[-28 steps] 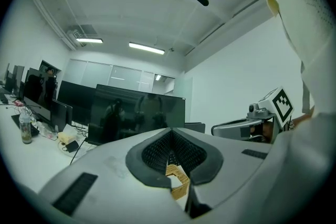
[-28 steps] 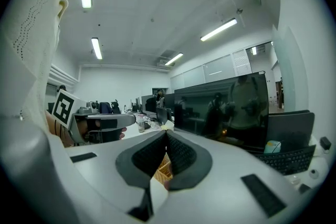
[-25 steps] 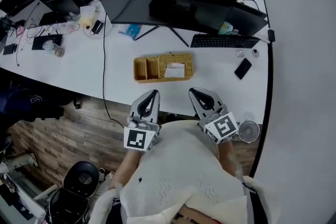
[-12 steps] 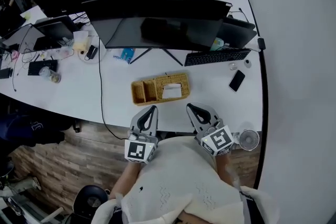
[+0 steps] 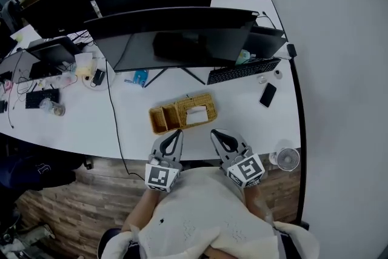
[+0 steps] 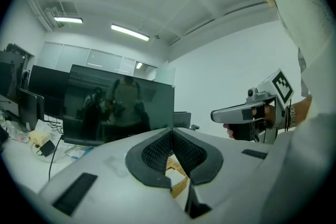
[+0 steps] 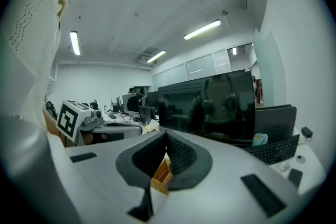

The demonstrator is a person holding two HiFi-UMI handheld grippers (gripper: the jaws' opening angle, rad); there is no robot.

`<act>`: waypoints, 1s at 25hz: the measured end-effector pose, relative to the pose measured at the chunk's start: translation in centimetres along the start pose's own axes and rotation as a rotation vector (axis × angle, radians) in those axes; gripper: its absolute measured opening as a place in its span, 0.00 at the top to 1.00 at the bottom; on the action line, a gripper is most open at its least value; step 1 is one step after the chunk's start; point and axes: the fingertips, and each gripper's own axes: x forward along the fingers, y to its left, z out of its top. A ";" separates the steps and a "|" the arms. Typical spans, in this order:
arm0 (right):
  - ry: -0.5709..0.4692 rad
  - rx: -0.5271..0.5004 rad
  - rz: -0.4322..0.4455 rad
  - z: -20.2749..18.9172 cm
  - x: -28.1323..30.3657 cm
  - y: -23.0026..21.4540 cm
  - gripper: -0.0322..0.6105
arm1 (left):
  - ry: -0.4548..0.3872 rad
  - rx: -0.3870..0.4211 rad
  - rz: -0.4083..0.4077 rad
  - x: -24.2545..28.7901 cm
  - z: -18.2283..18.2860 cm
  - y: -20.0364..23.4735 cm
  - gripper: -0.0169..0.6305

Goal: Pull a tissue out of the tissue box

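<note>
A woven wicker tissue box [image 5: 183,113] lies on the white desk [image 5: 254,121], with a white tissue [image 5: 197,114] showing in its right half. My left gripper [image 5: 176,134] hovers just short of the box's near side, jaws shut and empty. My right gripper [image 5: 216,134] hangs beside it at the near right, also shut on nothing. In the left gripper view the shut gripper [image 6: 171,131] frames a sliver of the wicker box [image 6: 177,169]. The right gripper view shows the same wicker box [image 7: 161,176] below its closed gripper [image 7: 166,134].
Dark monitors [image 5: 182,39] stand behind the box. A keyboard [image 5: 242,71] and a phone [image 5: 265,94] lie at the right, and a small fan [image 5: 287,159] sits by the desk's near right corner. Cables and clutter [image 5: 54,79] cover the left of the desk.
Both grippers have drawn closer to the near side of the wicker box, and the view has shifted so that the box sits lower. Both pairs of jaws stayed shut.
</note>
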 end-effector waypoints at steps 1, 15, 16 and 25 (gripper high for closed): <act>0.001 0.002 -0.010 0.0 0.1 0.0 0.95 | 0.006 0.010 -0.013 0.3 -0.2 0.2 0.95; 0.063 0.064 -0.213 -2.5 -2.0 0.0 0.95 | 0.187 0.125 -0.201 4.1 -7.7 0.3 0.95; 0.068 0.066 -0.232 -2.7 -2.3 0.0 0.95 | 0.200 0.132 -0.219 4.4 -8.2 0.1 0.95; 0.110 0.113 -0.362 -4.4 -5.6 0.0 0.95 | 0.371 0.248 -0.397 7.4 -14.9 -2.7 0.87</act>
